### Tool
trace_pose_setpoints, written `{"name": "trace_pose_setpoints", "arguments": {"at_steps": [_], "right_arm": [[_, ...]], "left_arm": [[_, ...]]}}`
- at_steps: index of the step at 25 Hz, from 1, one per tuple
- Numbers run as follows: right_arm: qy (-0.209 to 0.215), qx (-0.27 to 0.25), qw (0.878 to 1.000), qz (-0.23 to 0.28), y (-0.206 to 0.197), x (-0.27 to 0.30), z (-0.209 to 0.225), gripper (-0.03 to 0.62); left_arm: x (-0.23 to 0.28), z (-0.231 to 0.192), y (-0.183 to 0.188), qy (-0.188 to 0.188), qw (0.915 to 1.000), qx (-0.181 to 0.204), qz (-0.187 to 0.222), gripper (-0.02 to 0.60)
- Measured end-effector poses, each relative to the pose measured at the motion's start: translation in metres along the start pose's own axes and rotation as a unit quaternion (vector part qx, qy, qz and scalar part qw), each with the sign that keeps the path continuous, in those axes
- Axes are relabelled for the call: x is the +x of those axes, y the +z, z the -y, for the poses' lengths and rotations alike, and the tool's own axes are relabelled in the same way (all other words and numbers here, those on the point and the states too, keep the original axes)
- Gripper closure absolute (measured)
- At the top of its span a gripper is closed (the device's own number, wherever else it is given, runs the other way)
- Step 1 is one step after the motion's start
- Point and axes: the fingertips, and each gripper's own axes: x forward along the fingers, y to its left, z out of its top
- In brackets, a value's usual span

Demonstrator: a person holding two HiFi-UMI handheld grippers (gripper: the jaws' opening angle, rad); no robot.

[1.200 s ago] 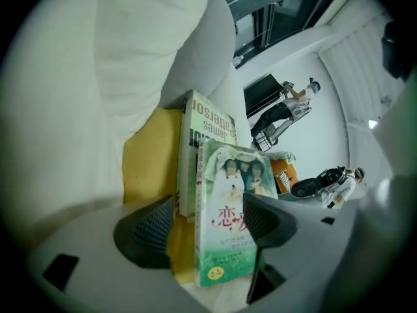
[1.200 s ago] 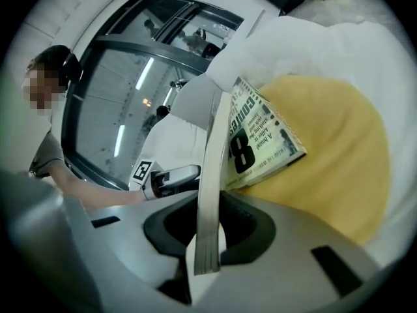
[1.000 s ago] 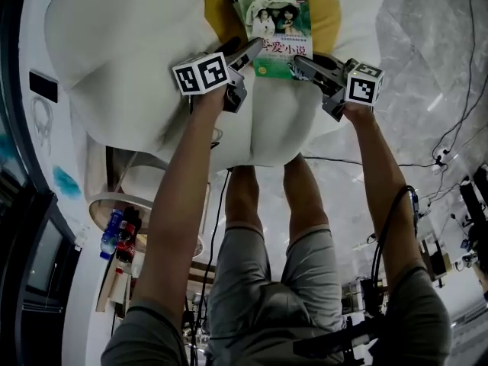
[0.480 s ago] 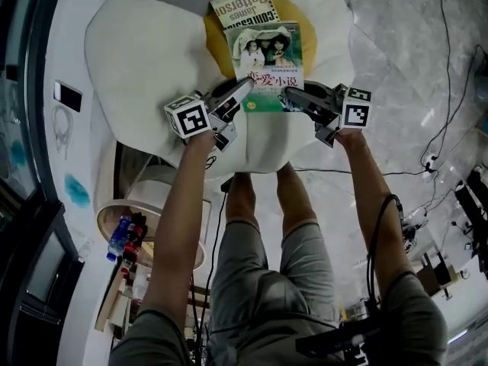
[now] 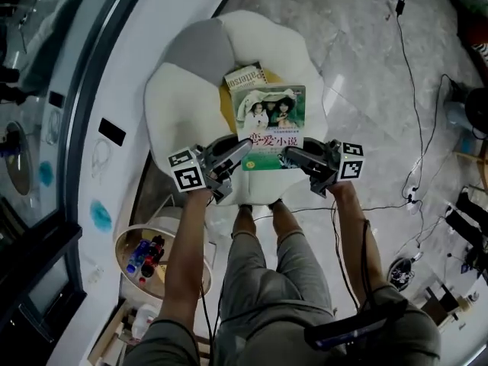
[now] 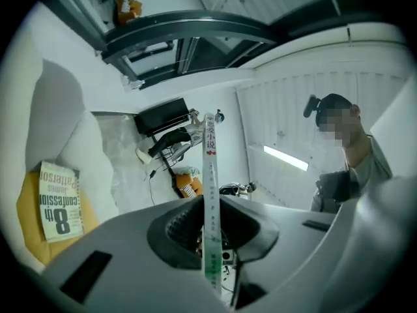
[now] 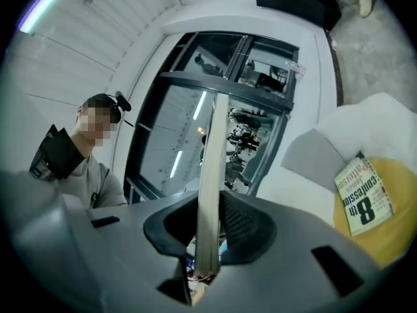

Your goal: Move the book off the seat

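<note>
Green book [image 5: 271, 124] lifted clear of seat [image 5: 183, 105]; second book [image 5: 245, 78] stays there. Left tool [image 5: 242, 149] just closed onto its near edge, right tool [image 5: 293, 155] pinches it too. Carry aside next.

In the head view, at upper centre, the green book [image 5: 268, 124] covers most of the second book [image 5: 244, 77], so I can read only part of its title. The yellow cushion [image 5: 226, 105] shows just as slivers beside them. Both gripper views give me the green book edge-on, its cover out of sight. At lower left, the bottles [image 5: 145, 252] on the round table [image 5: 126, 239] are too small for their labels to be read. The bottom edge cuts off the person's shoulders [image 5: 149, 345].
</note>
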Motion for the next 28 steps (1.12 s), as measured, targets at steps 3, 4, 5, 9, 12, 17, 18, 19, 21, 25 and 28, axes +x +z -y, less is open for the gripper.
{"name": "trace_pose_setpoints", "arguments": {"at_steps": [3, 4, 5, 9, 12, 17, 18, 19, 21, 25, 28], "right_arm": [[0.012, -0.038, 0.999, 0.007, 0.029, 0.013, -0.064, 0.519], [0.014, -0.045, 0.999, 0.008, 0.036, 0.016, -0.086, 0.519], [0.014, -0.051, 0.999, 0.008, 0.042, 0.018, -0.107, 0.52], [0.015, -0.082, 0.997, 0.004, 0.063, 0.023, -0.196, 0.52], [0.024, -0.118, 0.993, 0.001, 0.082, 0.031, -0.259, 0.52], [0.037, -0.158, 0.987, -0.004, 0.093, 0.034, -0.356, 0.52], [0.04, -0.163, 0.986, -0.004, 0.094, 0.034, -0.373, 0.52], [0.043, -0.169, 0.985, -0.003, 0.095, 0.034, -0.389, 0.52], [0.048, -0.189, 0.981, -0.002, 0.097, 0.034, -0.414, 0.52], [0.046, -0.218, 0.975, 0.001, 0.084, 0.03, -0.44, 0.52], [0.045, -0.214, 0.976, 0.008, 0.075, 0.03, -0.443, 0.52]], "left_arm": [[-0.001, 0.066, 0.031, -0.013, 0.9993, 0.036, 0.001, 0.508], [-0.002, 0.089, 0.038, -0.015, 0.9989, 0.043, 0.002, 0.508], [-0.003, 0.11, 0.044, -0.017, 0.9986, 0.049, 0.004, 0.508], [-0.007, 0.201, 0.063, -0.019, 0.9967, 0.078, 0.011, 0.508], [-0.012, 0.266, 0.08, -0.033, 0.9934, 0.107, 0.029, 0.508], [-0.023, 0.365, 0.089, -0.052, 0.9872, 0.143, 0.049, 0.508], [-0.025, 0.384, 0.089, -0.053, 0.9855, 0.152, 0.052, 0.509], [-0.027, 0.401, 0.09, -0.055, 0.9835, 0.164, 0.054, 0.508], [-0.031, 0.429, 0.091, -0.06, 0.9786, 0.188, 0.059, 0.508], [-0.04, 0.454, 0.077, -0.07, 0.9739, 0.207, 0.062, 0.508], [-0.046, 0.456, 0.07, -0.068, 0.9749, 0.202, 0.065, 0.509]]}}
